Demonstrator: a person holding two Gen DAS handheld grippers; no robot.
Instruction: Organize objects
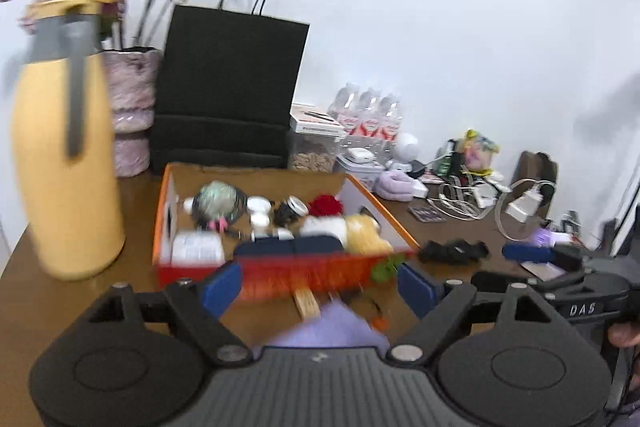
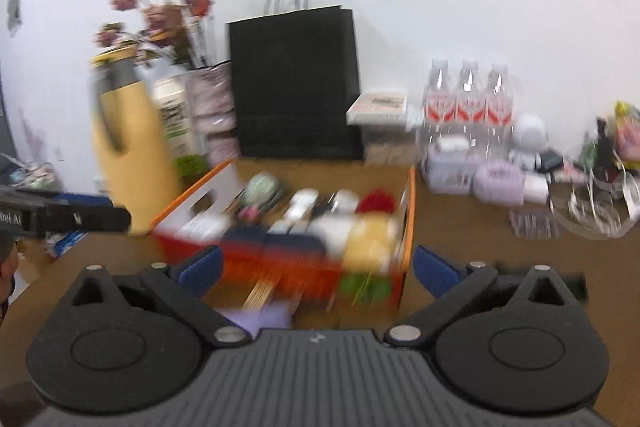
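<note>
Both grippers, left [image 1: 320, 287] and right [image 2: 318, 269], hang spread wide with nothing between the jaws, just short of the orange box [image 1: 280, 267] on the table [image 1: 24, 291]. Best move, I'd say: steady the hands, pick one loose item near the box's front. The box already holds a plush toy [image 1: 352, 229], red flower [image 1: 326, 205], small jars and a shiny ball [image 1: 218, 203]. Behind it stand the yellow jug [image 1: 68, 163] and black bag [image 1: 228, 87].

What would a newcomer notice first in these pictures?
First the orange box in the middle of the brown table, full of small things. Behind it a black paper bag stands against the white wall, and at the left a tall yellow jug rises beside a vase of dried pink flowers.
</note>
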